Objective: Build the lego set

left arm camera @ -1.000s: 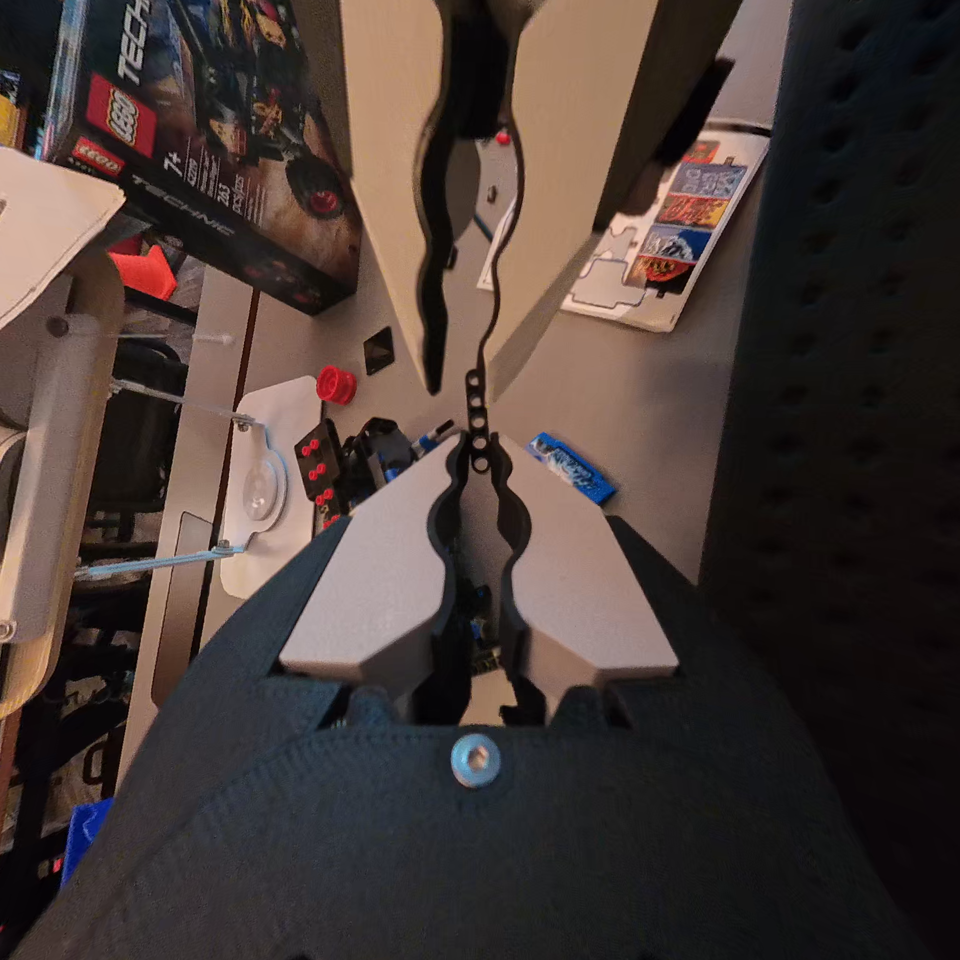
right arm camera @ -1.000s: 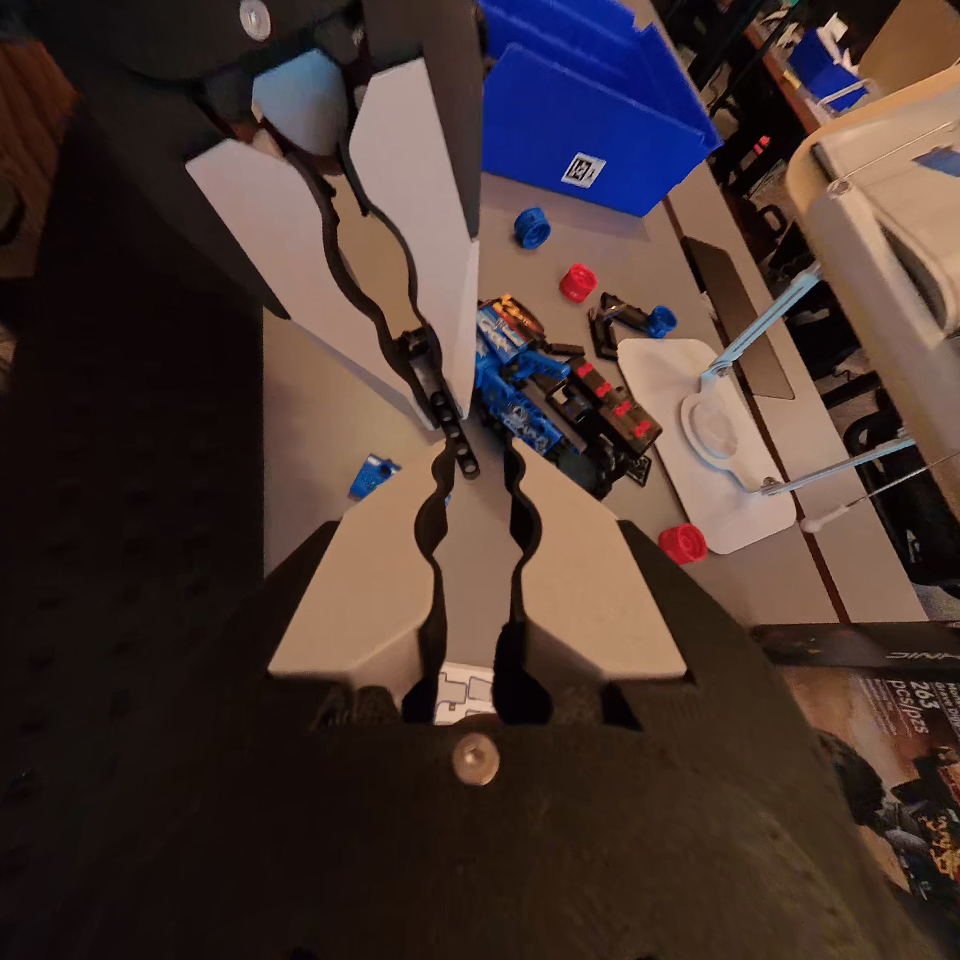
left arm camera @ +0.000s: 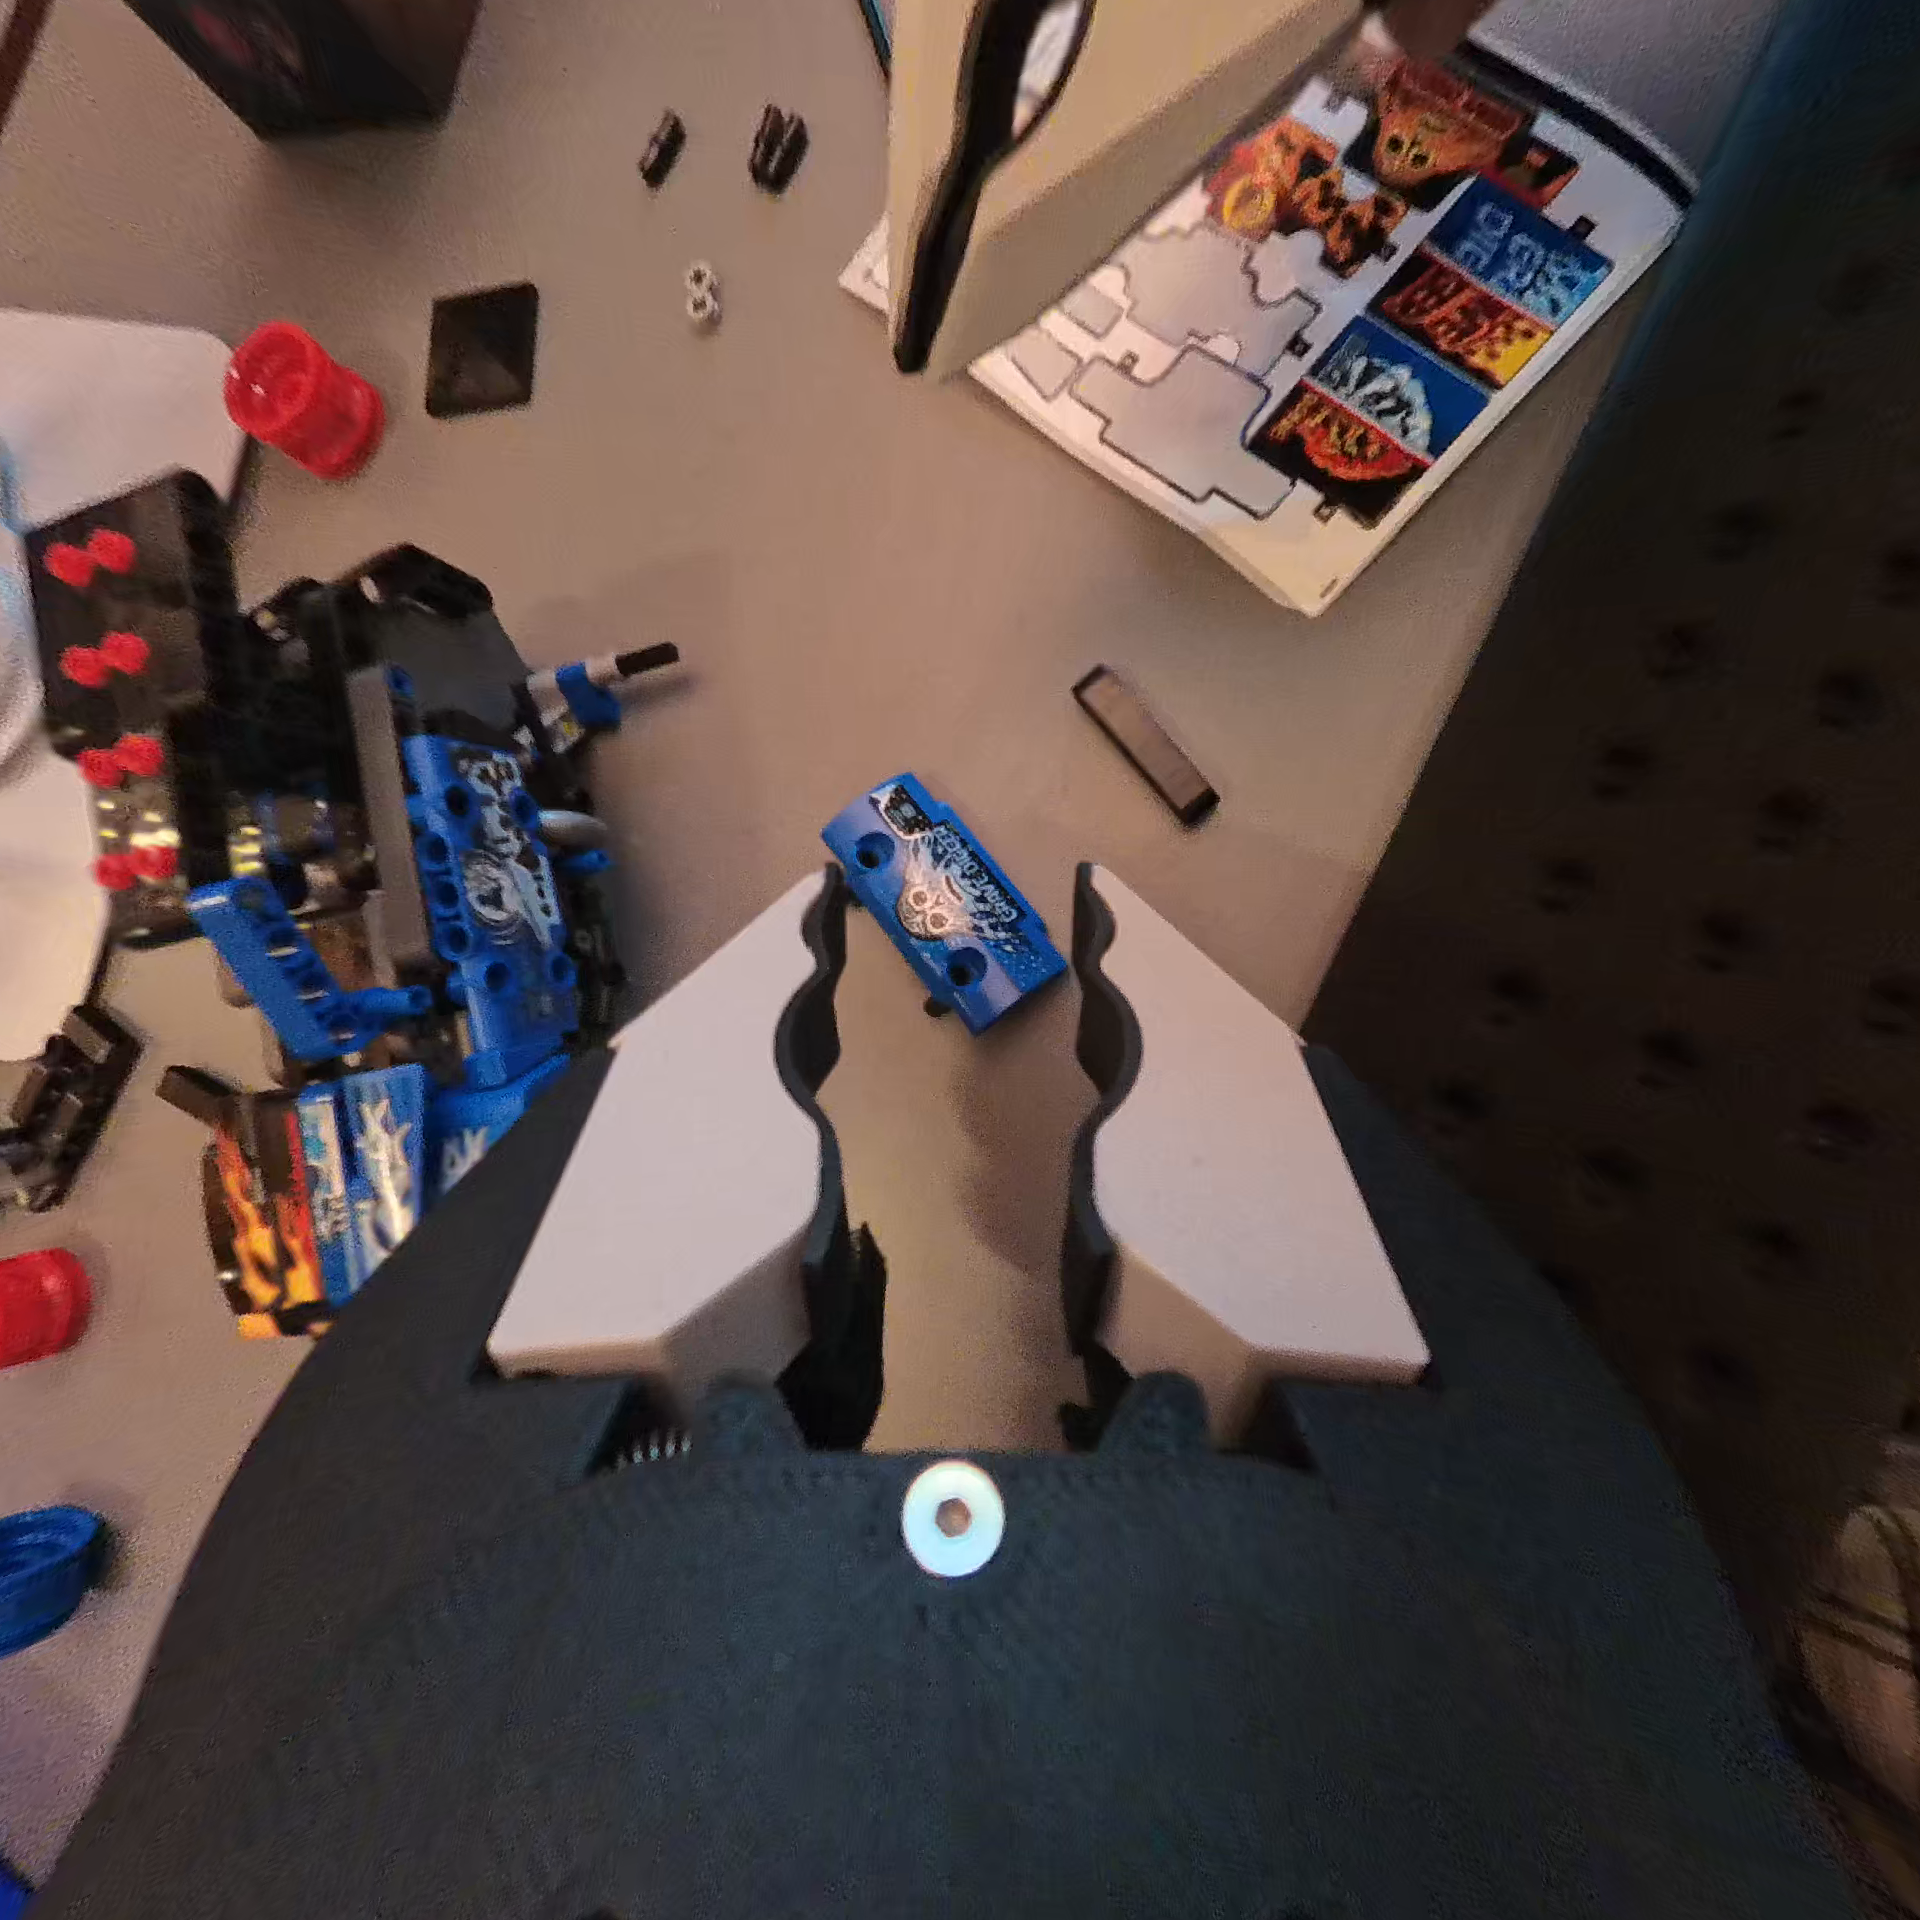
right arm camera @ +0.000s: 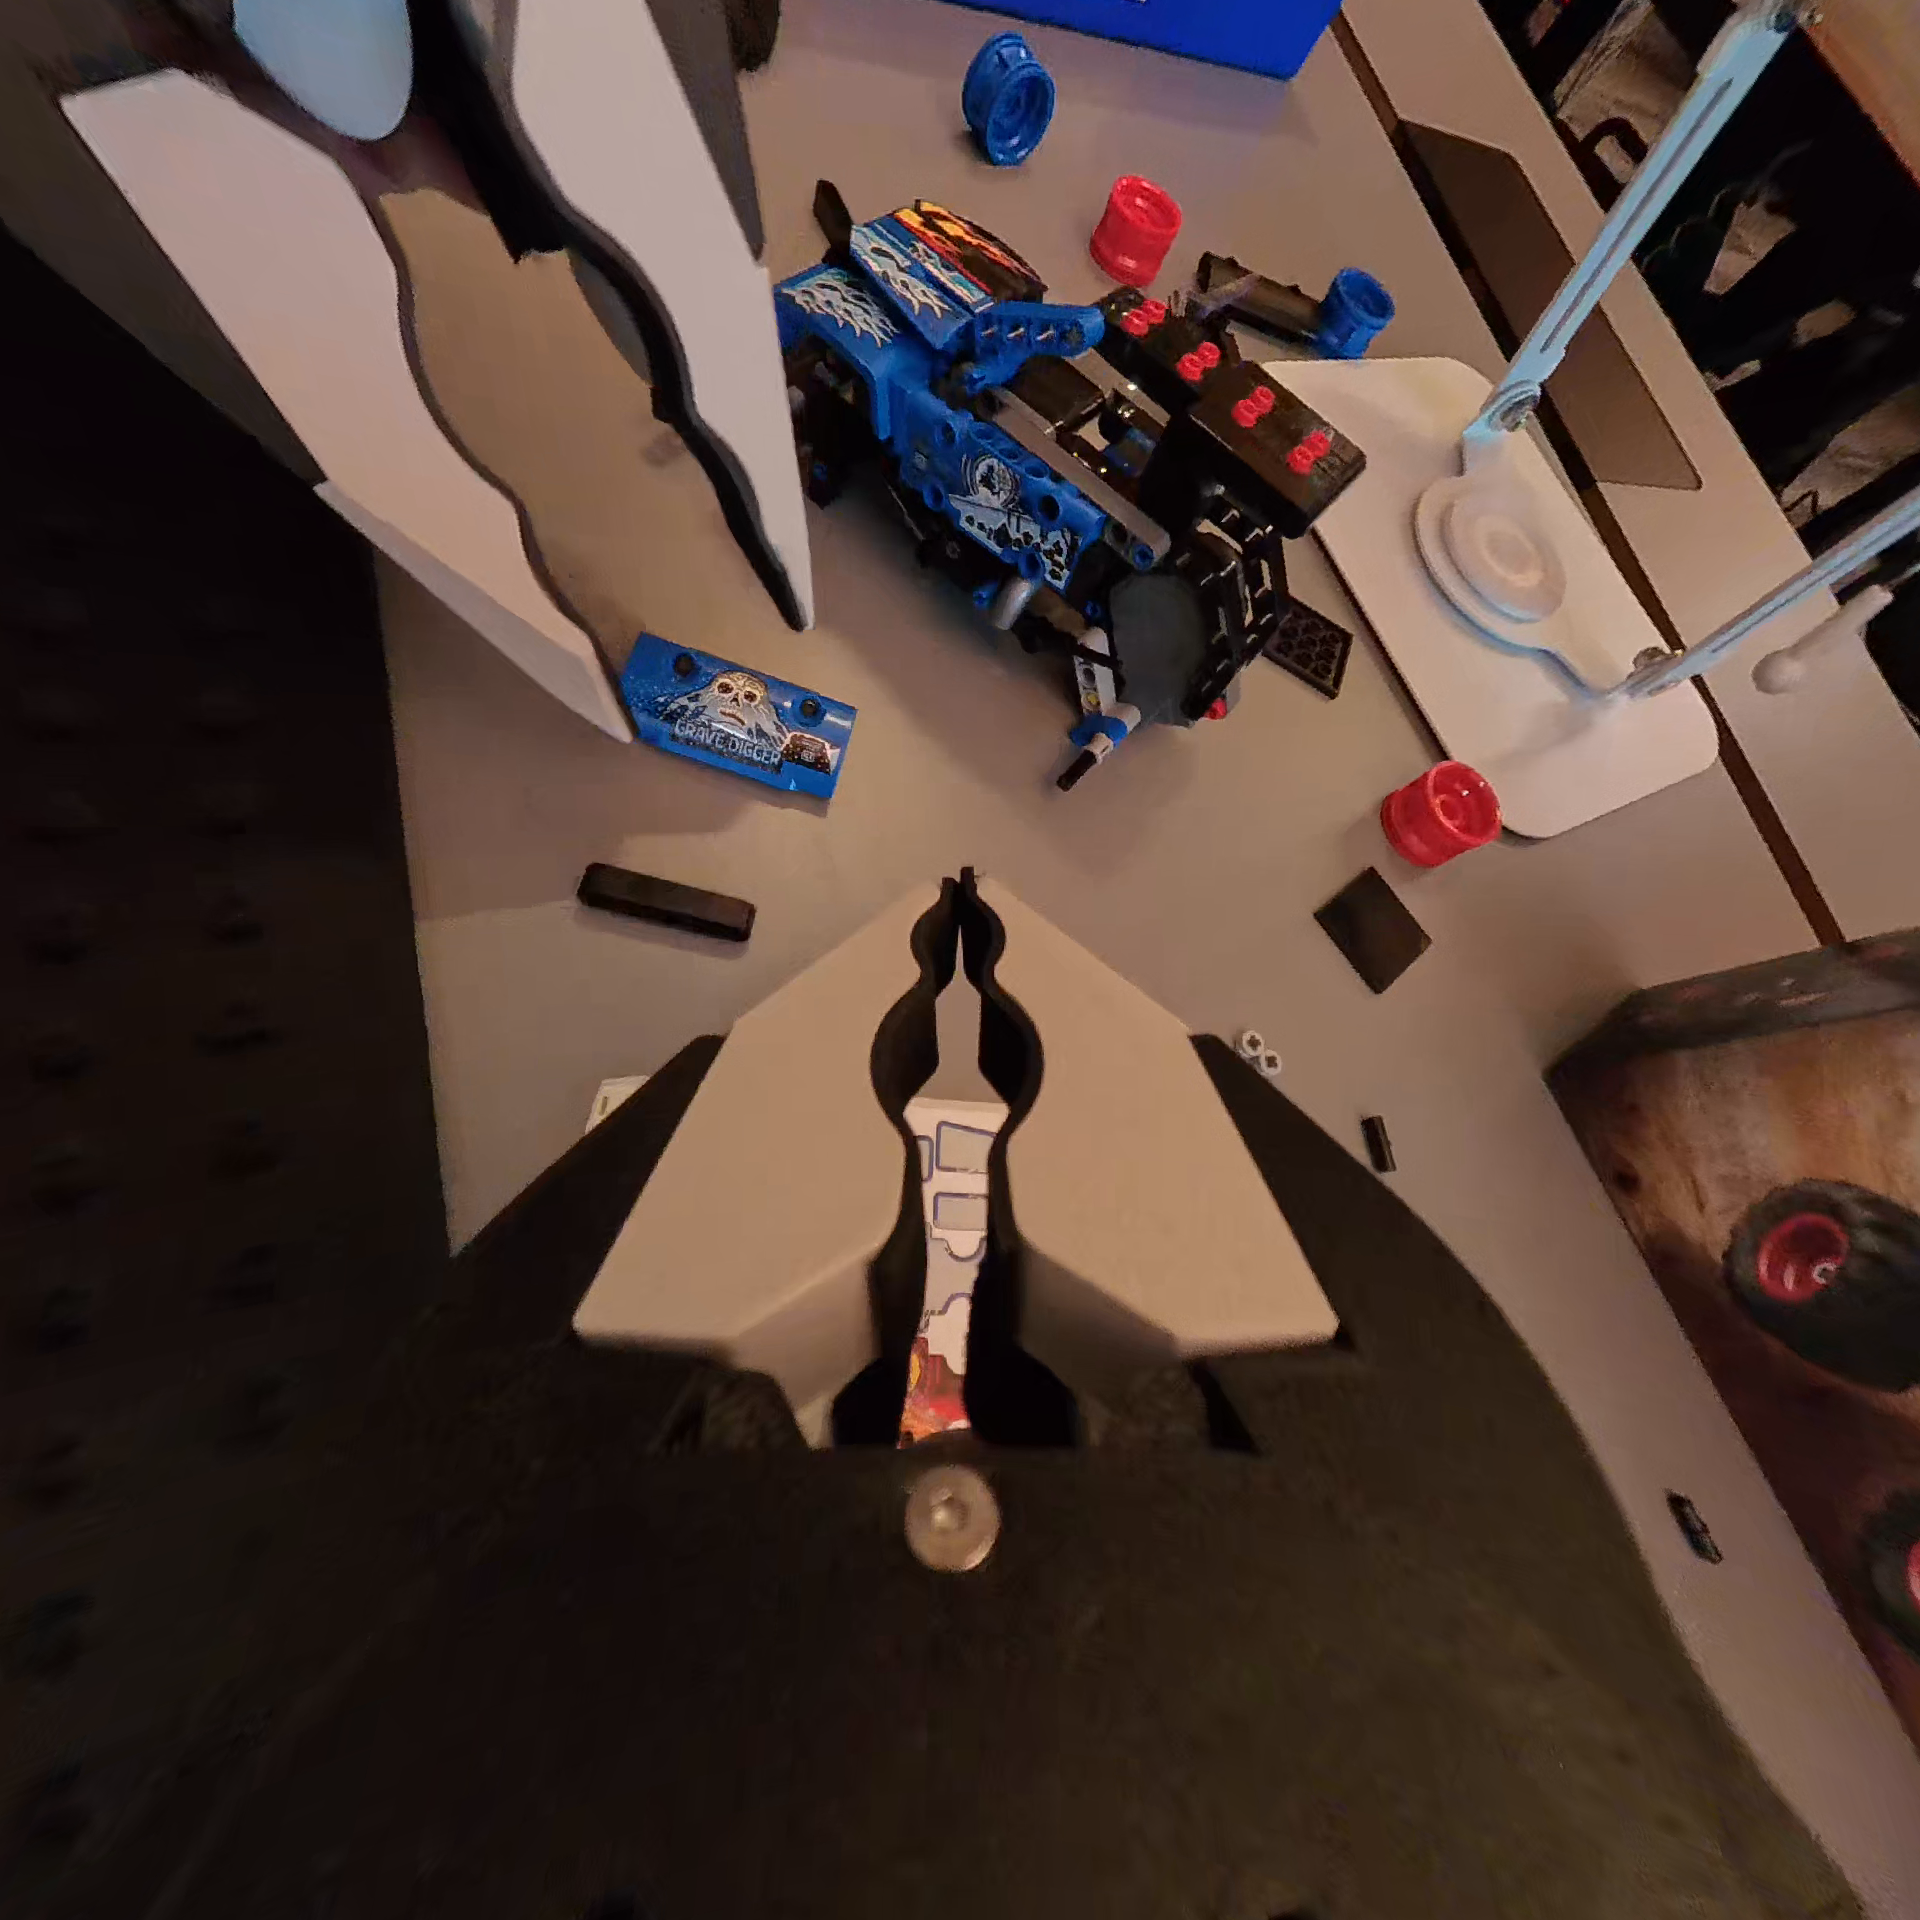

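Now the left gripper [left arm camera: 956, 883] is empty, its fingers spread wide, where a second ago they were pinched on a thin black beam with holes, held up against the other tool. It has also come down low over the table [left arm camera: 831, 582], and the blue printed panel [left arm camera: 940, 904] lies flat just past its tips, partly between them. The right gripper [right arm camera: 961, 888] has its fingers pressed together at the tips, where before they stood a little apart; we cannot tell whether anything thin is caught between them. We judge that the beam has been let go and that the panel is the next piece to lift, so the build moves on to a body part. Reading the left wrist view from the left: the half-built truck [left arm camera: 436, 862], blue and black with red pins, lies on the table well left of the panel. A red wheel hub [left arm camera: 301, 400] and a black square tile [left arm camera: 483, 348] lie beyond it. Right of the panel lies a black bar [left arm camera: 1143, 743], possibly the released beam, though no holes show. Farthest right, the sticker sheet [left arm camera: 1195, 416] lies under the right gripper. Nothing blocks the panel itself, but it lies flat, so the fingers may slide over its edges, and the bar sits near enough to get knocked.
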Available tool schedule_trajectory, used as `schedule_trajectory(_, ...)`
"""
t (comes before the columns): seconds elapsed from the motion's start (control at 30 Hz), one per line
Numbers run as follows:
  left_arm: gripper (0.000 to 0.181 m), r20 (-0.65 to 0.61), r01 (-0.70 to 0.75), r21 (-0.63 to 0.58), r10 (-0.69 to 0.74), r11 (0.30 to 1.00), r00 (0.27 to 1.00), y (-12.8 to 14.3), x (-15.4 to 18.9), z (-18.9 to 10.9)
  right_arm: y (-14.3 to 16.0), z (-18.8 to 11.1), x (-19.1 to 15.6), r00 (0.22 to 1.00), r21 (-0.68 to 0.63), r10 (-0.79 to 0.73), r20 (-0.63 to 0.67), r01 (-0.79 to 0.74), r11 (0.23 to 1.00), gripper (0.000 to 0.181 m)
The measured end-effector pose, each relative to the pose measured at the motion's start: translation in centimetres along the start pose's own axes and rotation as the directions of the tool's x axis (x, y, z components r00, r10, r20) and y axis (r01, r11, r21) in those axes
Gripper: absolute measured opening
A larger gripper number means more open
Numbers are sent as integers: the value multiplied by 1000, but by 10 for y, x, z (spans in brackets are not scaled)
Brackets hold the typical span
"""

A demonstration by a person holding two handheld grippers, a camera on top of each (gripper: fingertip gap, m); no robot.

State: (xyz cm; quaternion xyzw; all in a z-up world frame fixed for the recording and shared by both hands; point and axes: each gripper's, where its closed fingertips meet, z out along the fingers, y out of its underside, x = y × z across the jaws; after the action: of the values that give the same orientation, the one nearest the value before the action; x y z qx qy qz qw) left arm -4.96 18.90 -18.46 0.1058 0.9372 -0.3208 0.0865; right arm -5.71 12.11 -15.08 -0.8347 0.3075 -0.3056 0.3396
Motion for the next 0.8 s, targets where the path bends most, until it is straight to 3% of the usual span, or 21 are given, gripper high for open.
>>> schedule_trajectory(0.13, 41, 4, 19, -67, -19, 998, 1000, 15, 1, 13, 1, 1, 1, 999, 7, 39, 16, -39, 999, 0)
schedule_trajectory(0.4, 32, 20, 26, -2, -26, 1000, 999, 14, -1, 14, -2, 2, 0, 994, 27, 100, 47, -101, 995, 0)
schedule_trajectory(0.63, 31, 101, -35, 247, 10, 968, 995, -19, -11, -11, -11, -2, 8, 958, 101, 267, 105, -278, 955, 5)
schedule_trajectory(0.8, 31, 217, -174, 406, 90, 897, 972, -49, -16, -36, -31, -16, 19, 879, 226, 421, 223, -467, 855, 18)
